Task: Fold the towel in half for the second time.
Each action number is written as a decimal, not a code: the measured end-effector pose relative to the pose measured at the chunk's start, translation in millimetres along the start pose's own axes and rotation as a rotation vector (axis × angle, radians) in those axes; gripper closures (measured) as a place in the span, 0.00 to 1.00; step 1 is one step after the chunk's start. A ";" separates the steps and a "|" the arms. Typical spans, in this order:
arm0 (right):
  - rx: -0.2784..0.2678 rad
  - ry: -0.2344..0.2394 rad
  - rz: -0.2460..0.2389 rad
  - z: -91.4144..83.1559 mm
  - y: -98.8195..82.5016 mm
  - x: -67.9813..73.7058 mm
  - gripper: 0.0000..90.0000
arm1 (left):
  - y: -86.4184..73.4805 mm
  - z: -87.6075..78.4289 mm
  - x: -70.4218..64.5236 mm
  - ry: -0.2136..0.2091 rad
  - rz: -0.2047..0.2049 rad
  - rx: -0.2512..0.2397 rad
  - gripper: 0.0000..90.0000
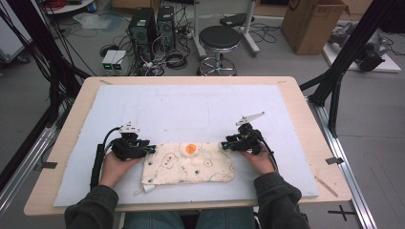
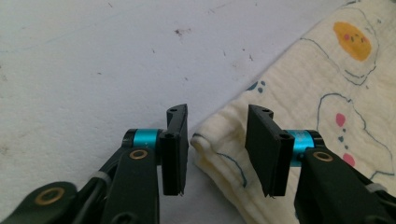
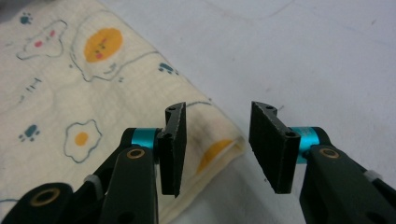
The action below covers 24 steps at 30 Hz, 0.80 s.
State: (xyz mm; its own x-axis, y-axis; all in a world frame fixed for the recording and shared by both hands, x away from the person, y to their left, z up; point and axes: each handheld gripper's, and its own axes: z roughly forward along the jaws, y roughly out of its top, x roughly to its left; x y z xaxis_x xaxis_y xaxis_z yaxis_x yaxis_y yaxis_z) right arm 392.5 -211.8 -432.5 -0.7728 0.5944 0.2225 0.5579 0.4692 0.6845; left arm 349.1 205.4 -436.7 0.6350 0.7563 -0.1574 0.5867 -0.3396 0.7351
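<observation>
A folded cream cloth [image 1: 188, 162] printed with fried eggs and paw marks lies on the white foam mat [image 1: 191, 100], near the front edge. My left gripper [image 1: 150, 149] is at the cloth's far left corner. In the left gripper view, that folded corner [image 2: 224, 149] sits between the jaws of my left gripper [image 2: 218, 112], with gaps on both sides. My right gripper [image 1: 224, 144] is at the far right corner. In the right gripper view, the corner [image 3: 219, 149] lies between the jaws of the right gripper [image 3: 219, 109], closer to the left jaw. Both grippers are open.
The mat covers a wooden table [image 1: 298, 102]. On the floor behind the table are a black stool [image 1: 218, 40], computer towers [image 1: 143, 26] with cables and a cardboard box [image 1: 313, 24]. Black frame posts [image 1: 351, 47] stand at the table's right and left. The far half of the mat is bare.
</observation>
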 end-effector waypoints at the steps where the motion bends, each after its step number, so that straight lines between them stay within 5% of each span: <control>1: 0.009 0.005 0.000 0.6 -0.4 -0.5 0.66 | -0.2 0.8 0.1 0.002 0.007 0.009 0.68; 13: 0.015 0.021 -0.044 2.6 -4.9 0.0 0.89 | -1.4 2.3 -1.7 -0.006 0.040 0.013 0.92; 24: -0.017 0.079 0.001 -0.9 -10.0 -11.2 0.94 | -0.6 -0.6 2.0 -0.002 0.006 -0.028 0.94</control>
State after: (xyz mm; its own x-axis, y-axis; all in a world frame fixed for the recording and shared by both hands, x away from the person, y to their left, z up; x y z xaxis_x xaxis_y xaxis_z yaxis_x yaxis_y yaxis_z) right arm 395.3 -223.7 -441.2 -0.7939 0.5414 0.2767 0.5543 0.4572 0.6955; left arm 349.7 207.5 -437.0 0.6397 0.7529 -0.1546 0.5689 -0.3286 0.7539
